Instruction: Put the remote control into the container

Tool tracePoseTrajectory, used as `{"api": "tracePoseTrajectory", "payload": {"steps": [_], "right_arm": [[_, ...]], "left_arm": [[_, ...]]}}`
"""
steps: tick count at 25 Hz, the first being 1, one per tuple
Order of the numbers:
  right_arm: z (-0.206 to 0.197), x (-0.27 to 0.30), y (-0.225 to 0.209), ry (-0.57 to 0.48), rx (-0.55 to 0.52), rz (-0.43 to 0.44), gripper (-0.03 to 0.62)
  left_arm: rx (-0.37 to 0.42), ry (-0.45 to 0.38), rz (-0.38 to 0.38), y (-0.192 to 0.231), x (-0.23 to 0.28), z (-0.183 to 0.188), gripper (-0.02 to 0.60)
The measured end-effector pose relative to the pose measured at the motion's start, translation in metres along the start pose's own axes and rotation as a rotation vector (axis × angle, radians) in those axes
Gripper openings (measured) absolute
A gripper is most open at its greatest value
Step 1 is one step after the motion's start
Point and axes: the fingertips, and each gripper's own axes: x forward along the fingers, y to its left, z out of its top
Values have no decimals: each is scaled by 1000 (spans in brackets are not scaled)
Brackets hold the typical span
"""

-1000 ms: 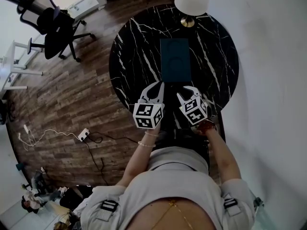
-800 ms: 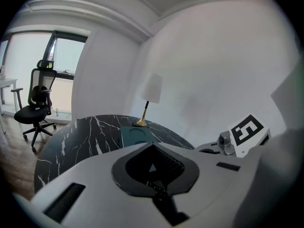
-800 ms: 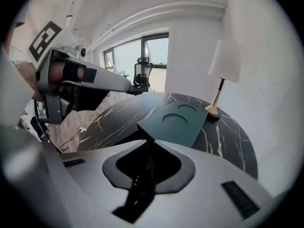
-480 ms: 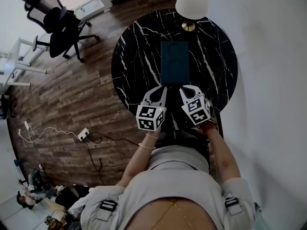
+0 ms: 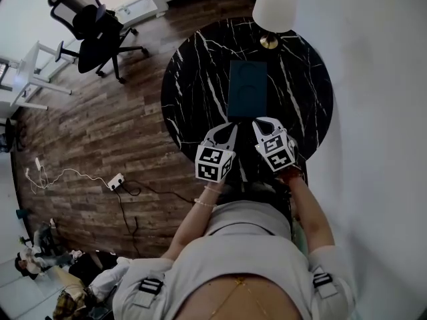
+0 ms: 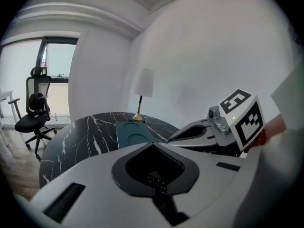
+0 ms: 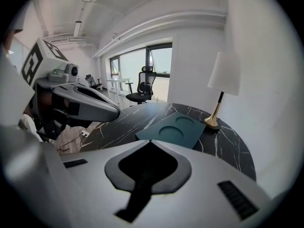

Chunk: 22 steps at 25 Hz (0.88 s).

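Container [image 5: 247, 89]: lying flat on the black marble table [image 5: 193, 79], just ahead of your fingers, untouched. Left gripper [image 6: 152, 144]: you are holding its fingers together. Right gripper [image 7: 151, 140]: its fingers have just been closing, meeting on nothing.

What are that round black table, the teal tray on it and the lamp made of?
Table: black with white veins, so polished marble or a marble-look top. Teal tray: matte, smooth, two round recesses; perhaps moulded plastic, hard to tell. Lamp: brass-coloured metal base, white shade, likely fabric or paper.
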Motion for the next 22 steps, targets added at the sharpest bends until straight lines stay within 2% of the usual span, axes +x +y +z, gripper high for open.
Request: {"api": "tracePoseTrajectory", "payload": {"steps": [7, 15, 22], "right_arm": [[-13, 16, -15, 55, -27, 4, 11], [-37, 42, -29, 134, -14, 0, 11], [-44, 53, -35, 168, 32, -20, 11]], "left_arm": [[-29, 112, -13, 6, -7, -33, 2], [56, 242, -4, 18, -24, -83, 2], [34, 356, -45, 14, -35, -136, 2]]}}
